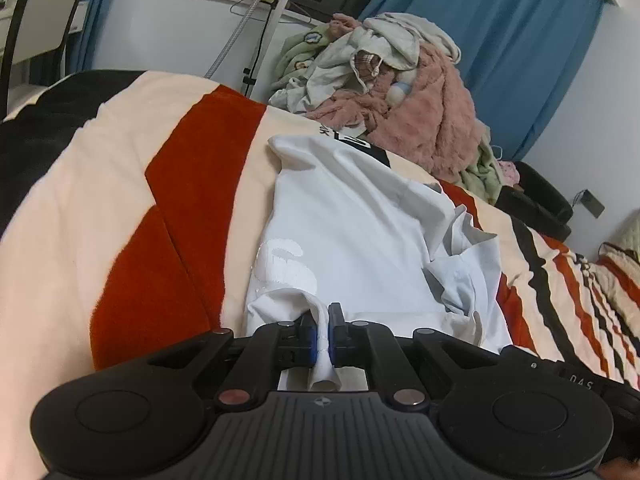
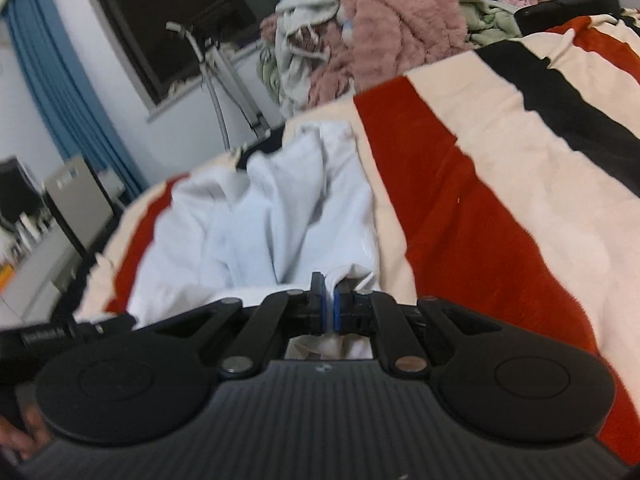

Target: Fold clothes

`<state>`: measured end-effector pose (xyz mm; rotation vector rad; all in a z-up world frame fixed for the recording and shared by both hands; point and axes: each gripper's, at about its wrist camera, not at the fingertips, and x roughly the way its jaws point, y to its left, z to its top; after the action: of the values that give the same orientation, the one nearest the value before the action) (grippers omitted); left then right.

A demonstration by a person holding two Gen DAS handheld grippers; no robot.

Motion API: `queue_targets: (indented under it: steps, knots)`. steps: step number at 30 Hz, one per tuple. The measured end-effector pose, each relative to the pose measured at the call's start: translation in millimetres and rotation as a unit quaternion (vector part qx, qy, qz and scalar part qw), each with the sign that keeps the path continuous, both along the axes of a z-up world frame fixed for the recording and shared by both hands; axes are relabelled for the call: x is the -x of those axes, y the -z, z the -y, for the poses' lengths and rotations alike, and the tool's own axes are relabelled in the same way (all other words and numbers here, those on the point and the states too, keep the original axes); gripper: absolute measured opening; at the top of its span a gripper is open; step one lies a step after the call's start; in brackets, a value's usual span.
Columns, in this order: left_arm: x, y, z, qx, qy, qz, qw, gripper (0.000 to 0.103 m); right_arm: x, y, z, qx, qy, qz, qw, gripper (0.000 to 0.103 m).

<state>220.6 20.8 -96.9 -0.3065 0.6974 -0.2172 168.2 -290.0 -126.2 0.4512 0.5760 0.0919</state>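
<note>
While a white shirt point(image 1: 352, 232) is spread over the striped blanket point(image 1: 120, 208) on the bed, a bunched edge of it is pinched between the blue-padded jaws of the left gripper point(image 1: 323, 334), which are closed tightly on the fabric. A white printed figure is seen on the cloth near that grip, and the shirt's right side is rumpled into loose folds. In the right wrist view, the same shirt point(image 2: 256, 216) is seen lying in soft ridges, and its near edge is clamped by the jaws of the right gripper point(image 2: 327, 304), drawn together on the cloth. A heap of clothes point(image 1: 384, 92), with a pink fleecy piece among pale ones, is piled at the far side of the bed, before blue curtains point(image 1: 500, 40).
</note>
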Motion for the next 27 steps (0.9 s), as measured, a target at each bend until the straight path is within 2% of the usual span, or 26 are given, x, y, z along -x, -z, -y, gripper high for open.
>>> queue_targets:
  steps: [2, 4, 5, 7, 8, 9, 12, 13, 15, 20, 27]
  knots:
    - [5, -5, 1, -0.008, -0.001, 0.004, 1.0000, 0.009, 0, 2, -2, 0.007, -0.004, -0.002, 1.000, 0.008]
    - [12, -13, 3, -0.016, -0.004, 0.012, 0.9998, 0.021, 5, -6, -3, 0.016, -0.004, 0.000, 1.000, 0.010]
    - [19, -21, 5, -0.016, -0.001, 0.017, 0.9997, 0.026, 7, -11, -3, 0.020, -0.004, 0.001, 1.000, 0.014]
    - [33, -35, 9, -0.016, 0.005, 0.028, 0.9995, 0.049, 18, -25, -7, 0.050, -0.010, 0.020, 0.998, 0.038]
    - [41, -41, 12, -0.019, 0.007, 0.038, 0.9991, 0.052, 26, -33, -8, 0.057, -0.017, 0.035, 0.998, 0.068]
    - [51, -46, 14, -0.027, 0.009, 0.047, 0.9985, 0.056, 35, -41, -9, 0.060, -0.026, 0.051, 0.997, 0.090]
    - [80, -59, 21, -0.050, 0.014, 0.069, 0.9963, 0.067, 58, -60, -9, 0.055, -0.030, 0.079, 0.995, 0.088]
    - [90, -64, 22, -0.055, 0.016, 0.073, 0.9957, 0.076, 65, -64, -10, 0.060, -0.029, 0.084, 0.994, 0.088]
    - [110, -75, 24, -0.068, 0.018, 0.088, 0.9936, 0.083, 79, -72, -12, 0.075, -0.025, 0.093, 0.993, 0.089]
    - [159, -97, 25, -0.091, 0.020, 0.119, 0.9886, 0.087, 115, -83, -14, 0.080, -0.021, 0.099, 0.992, 0.088]
    - [209, -105, 25, -0.089, 0.027, 0.130, 0.9872, 0.090, 168, -90, -23, 0.088, -0.021, 0.112, 0.990, 0.088]
